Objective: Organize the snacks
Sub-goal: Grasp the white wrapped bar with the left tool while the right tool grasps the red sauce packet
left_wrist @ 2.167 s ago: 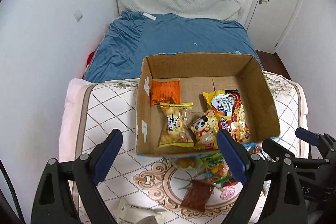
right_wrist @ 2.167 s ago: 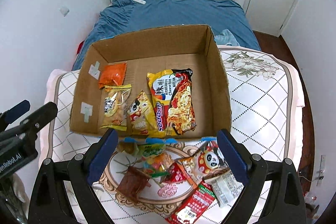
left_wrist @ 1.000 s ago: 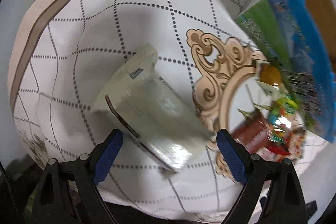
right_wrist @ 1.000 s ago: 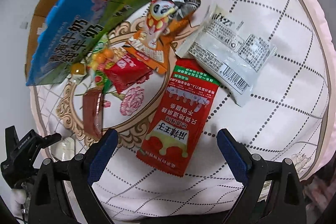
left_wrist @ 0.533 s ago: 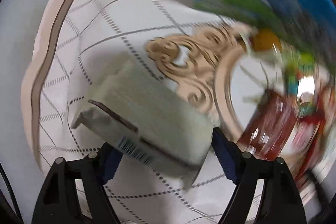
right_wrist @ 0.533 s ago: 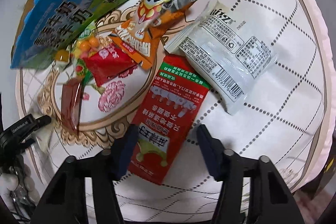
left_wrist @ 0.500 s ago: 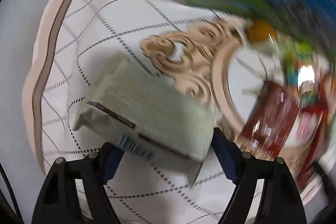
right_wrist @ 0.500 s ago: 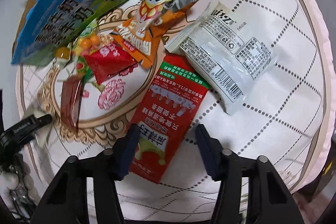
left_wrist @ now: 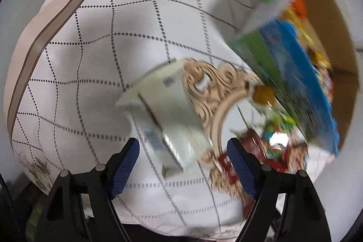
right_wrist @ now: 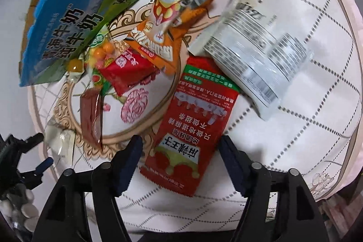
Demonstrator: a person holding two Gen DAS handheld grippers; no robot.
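A whitish snack pack (left_wrist: 163,115) lies blurred on the quilted cloth, its near end between the pads of my left gripper (left_wrist: 182,142). Cloth shows between the pack and the right pad, so the pads do not press it. In the right wrist view that gripper (right_wrist: 34,149) stands at the far left beside the pack (right_wrist: 59,135). My right gripper (right_wrist: 180,140) straddles the near end of a long red pack (right_wrist: 192,128) that lies flat. Its jaws are opening. A cardboard box (left_wrist: 283,74) with a blue and green printed side holds several snacks.
An orange panda pack (right_wrist: 168,22), a clear white barcoded pack (right_wrist: 256,56), a small red pack (right_wrist: 127,74), a dark brown strip (right_wrist: 90,115) and a candy bag (right_wrist: 99,53) lie before the box (right_wrist: 74,8). The cloth's edge (left_wrist: 45,37) drops off on the left.
My left gripper narrowed around the whitish pack, dipped close to it and rose again; the pack stays on the cloth. My right gripper closed in around the red pack, then widened a little.
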